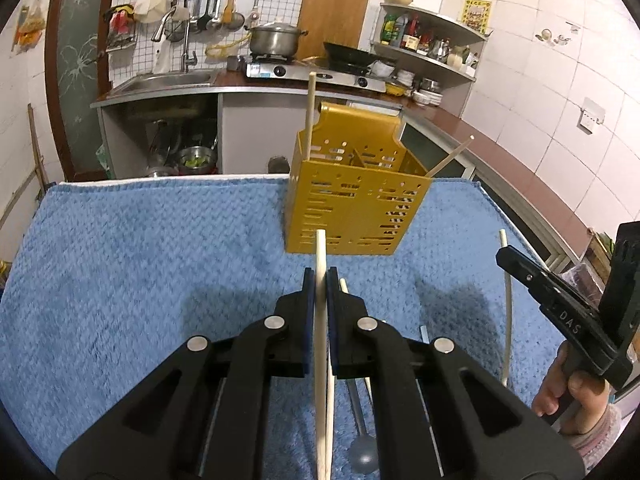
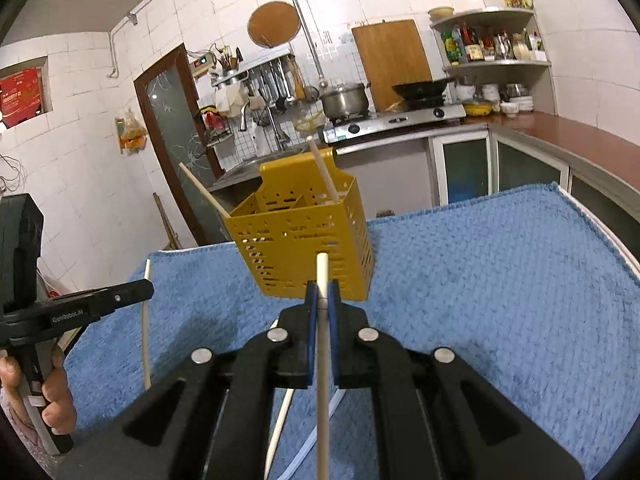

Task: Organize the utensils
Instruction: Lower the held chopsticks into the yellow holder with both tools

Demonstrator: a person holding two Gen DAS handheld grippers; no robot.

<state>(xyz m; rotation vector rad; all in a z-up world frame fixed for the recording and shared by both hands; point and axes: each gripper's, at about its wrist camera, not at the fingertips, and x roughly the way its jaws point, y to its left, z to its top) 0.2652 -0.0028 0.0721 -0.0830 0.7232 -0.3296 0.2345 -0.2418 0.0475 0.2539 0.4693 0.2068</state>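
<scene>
Closest to the viewer, the left gripper point(image 1: 320, 276) has its jaws pressed together on a pale wooden chopstick point(image 1: 321, 320). The stick runs straight forward between the blue pads, and its tip reaches just short of the yellow utensil holder point(image 1: 352, 208), which serves as the landmark here.

The right gripper point(image 2: 322, 290) is likewise clamped on a second chopstick point(image 2: 323, 360), whose tip also points at the holder's near wall. Seen from the left wrist camera, this right gripper point(image 1: 505, 256) enters from the right edge, held in the person's right hand point(image 1: 568, 392). Seen from the right wrist camera, the left gripper point(image 2: 148, 290) comes in from the left edge, held in the left hand point(image 2: 48, 392).

Under both grippers, on the near side of the holder, several loose utensils lie on a blue towel point(image 1: 140, 260) that covers the tabletop. They include more pale chopsticks point(image 1: 508, 312) and a grey metal utensil with a round end point(image 1: 362, 456); what kind of utensil it is cannot be told.

The holder stands upright near the far edge of the towel. It is a perforated box with inner dividers. Two chopsticks already stand in it. One upright chopstick point(image 1: 309, 116) rises from its left rear corner in the left wrist view. One leaning chopstick point(image 1: 450, 158) tilts out over its right corner.

Beyond the holder is a kitchen counter point(image 1: 500, 152) with a sink point(image 1: 168, 80), a gas stove point(image 1: 312, 72), a steel pot point(image 1: 274, 38), a black wok point(image 1: 352, 56), a wooden cutting board point(image 1: 332, 20) against the tiled wall, and corner shelves point(image 1: 432, 36) of bottles and bowls.
</scene>
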